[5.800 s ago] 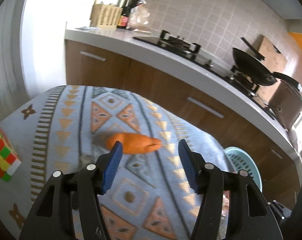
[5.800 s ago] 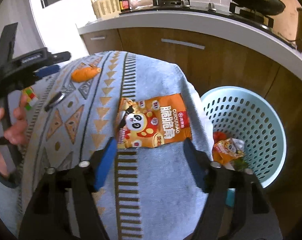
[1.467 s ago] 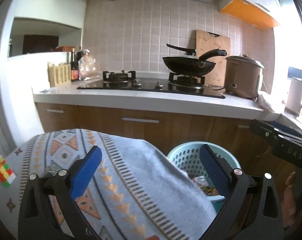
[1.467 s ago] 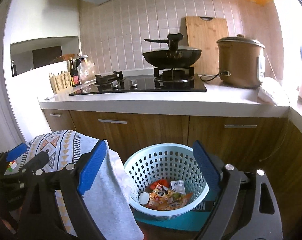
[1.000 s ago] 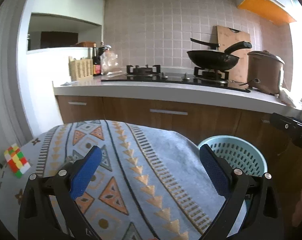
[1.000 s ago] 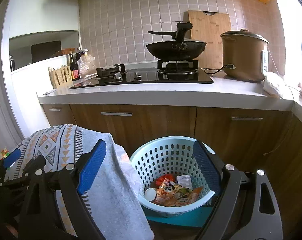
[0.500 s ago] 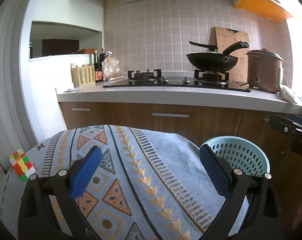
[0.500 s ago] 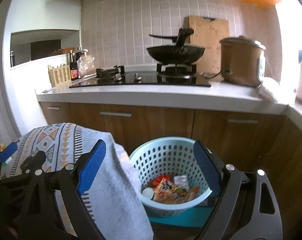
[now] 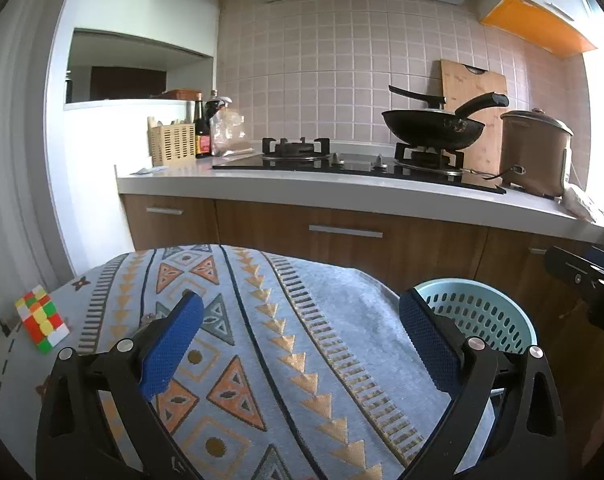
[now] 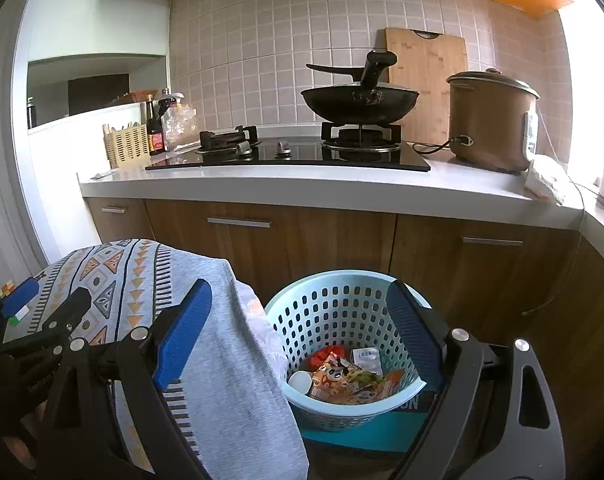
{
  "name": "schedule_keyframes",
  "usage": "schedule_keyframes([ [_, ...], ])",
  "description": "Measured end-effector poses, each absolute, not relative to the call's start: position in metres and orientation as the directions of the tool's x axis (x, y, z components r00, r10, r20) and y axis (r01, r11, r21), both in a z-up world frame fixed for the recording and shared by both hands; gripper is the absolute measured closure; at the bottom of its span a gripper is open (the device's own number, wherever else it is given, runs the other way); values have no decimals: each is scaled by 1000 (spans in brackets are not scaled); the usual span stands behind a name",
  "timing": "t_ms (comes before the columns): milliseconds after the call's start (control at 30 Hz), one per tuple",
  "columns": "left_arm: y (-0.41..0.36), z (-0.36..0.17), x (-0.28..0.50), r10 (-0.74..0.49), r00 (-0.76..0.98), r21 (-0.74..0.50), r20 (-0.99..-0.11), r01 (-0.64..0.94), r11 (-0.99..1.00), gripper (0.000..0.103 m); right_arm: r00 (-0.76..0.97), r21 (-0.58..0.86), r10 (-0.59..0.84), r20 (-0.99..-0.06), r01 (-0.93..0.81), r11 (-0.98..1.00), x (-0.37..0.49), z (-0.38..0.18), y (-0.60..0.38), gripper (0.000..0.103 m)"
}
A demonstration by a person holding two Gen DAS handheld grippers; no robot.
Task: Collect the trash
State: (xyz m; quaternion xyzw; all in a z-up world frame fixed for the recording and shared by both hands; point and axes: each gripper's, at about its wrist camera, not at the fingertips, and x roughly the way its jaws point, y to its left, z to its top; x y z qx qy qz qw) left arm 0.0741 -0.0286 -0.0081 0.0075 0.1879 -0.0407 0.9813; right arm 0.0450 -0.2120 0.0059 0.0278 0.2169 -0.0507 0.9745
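Note:
A light blue perforated basket stands on the floor by the table and holds snack wrappers and other trash. It also shows in the left wrist view. My right gripper is open and empty, above and in front of the basket. My left gripper is open and empty, raised over the patterned tablecloth. No trash shows on the cloth.
A Rubik's cube lies at the table's left edge. Behind is a kitchen counter with a gas hob, a black wok, a brown rice cooker and wooden cabinets. The left gripper shows in the right wrist view.
Over the last seconds the carrot-like piece and the panda snack bag left the table; the bag now lies in the basket. Both grippers rose and barely moved in the last half second.

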Motion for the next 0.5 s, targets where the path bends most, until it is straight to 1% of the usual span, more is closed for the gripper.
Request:
schedule_keyframes([
  [333, -32, -7, 73, -74, 929, 15, -363, 85, 996, 8, 892, 54, -69, -446, 104, 993, 48, 3, -216, 18],
  [500, -32, -8, 73, -73, 927, 15, -368, 85, 996, 8, 894, 39, -77, -441, 105, 994, 47, 3, -214, 18],
])
